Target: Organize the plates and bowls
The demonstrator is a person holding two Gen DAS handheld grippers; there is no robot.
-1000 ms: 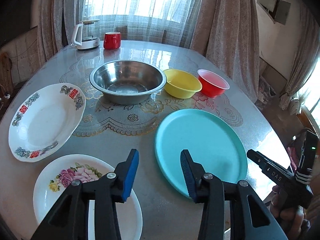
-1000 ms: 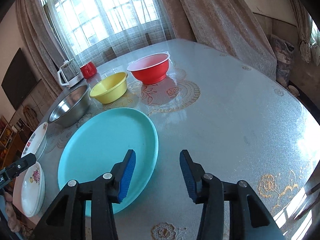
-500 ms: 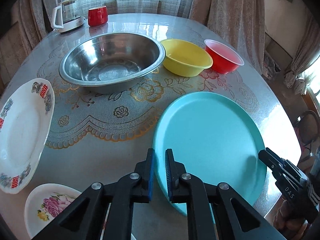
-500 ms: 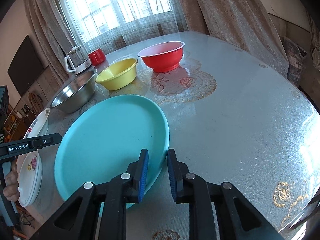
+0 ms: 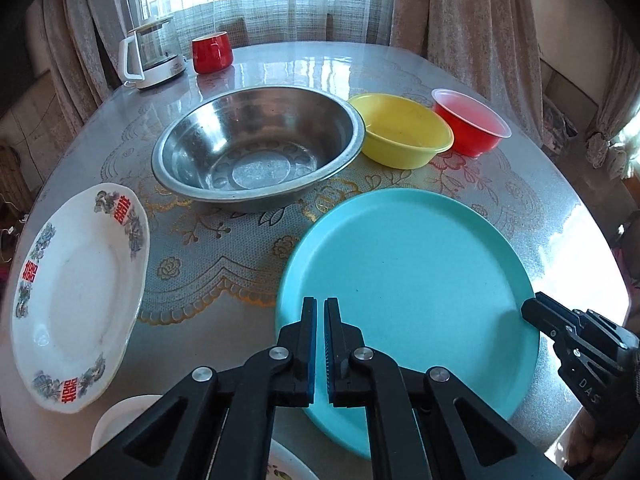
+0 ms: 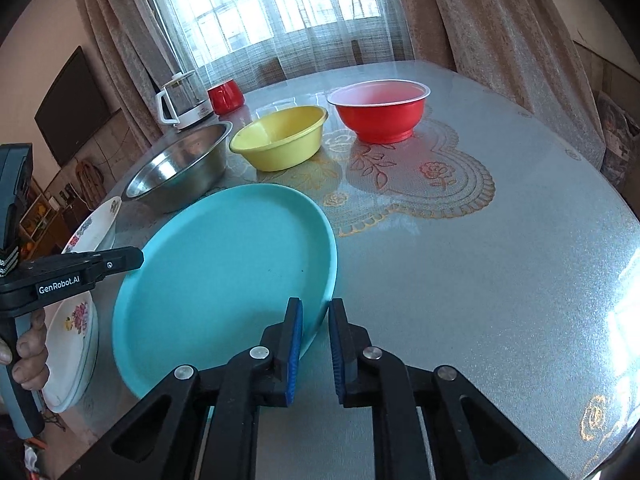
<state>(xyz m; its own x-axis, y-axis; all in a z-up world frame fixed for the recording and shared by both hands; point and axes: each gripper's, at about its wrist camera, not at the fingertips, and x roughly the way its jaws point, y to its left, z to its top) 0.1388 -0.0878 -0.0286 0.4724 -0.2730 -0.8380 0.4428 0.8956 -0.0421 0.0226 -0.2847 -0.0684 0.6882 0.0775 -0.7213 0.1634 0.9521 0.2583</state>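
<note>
Left gripper (image 5: 320,312): clenched on near-left rim of teal plate (image 5: 412,276), rim lost between nearly touching pads.
Right gripper (image 6: 314,316): pads pinching teal plate's right rim at 5 o'clock; narrow gap showing.
Teal plate: on table (image 6: 480,260), straight ahead of both grippers.
Bowls: steel bowl (image 5: 256,148) at 11 o'clock beyond plate, yellow bowl (image 5: 400,134) at 12, red bowl (image 5: 470,124) at 1.
White plates: patterned plate (image 5: 76,304) at 9 o'clock; flowered plate (image 6: 74,344) near table edge.
Kettle (image 5: 150,58), red mug (image 5: 212,52): far side.
</note>
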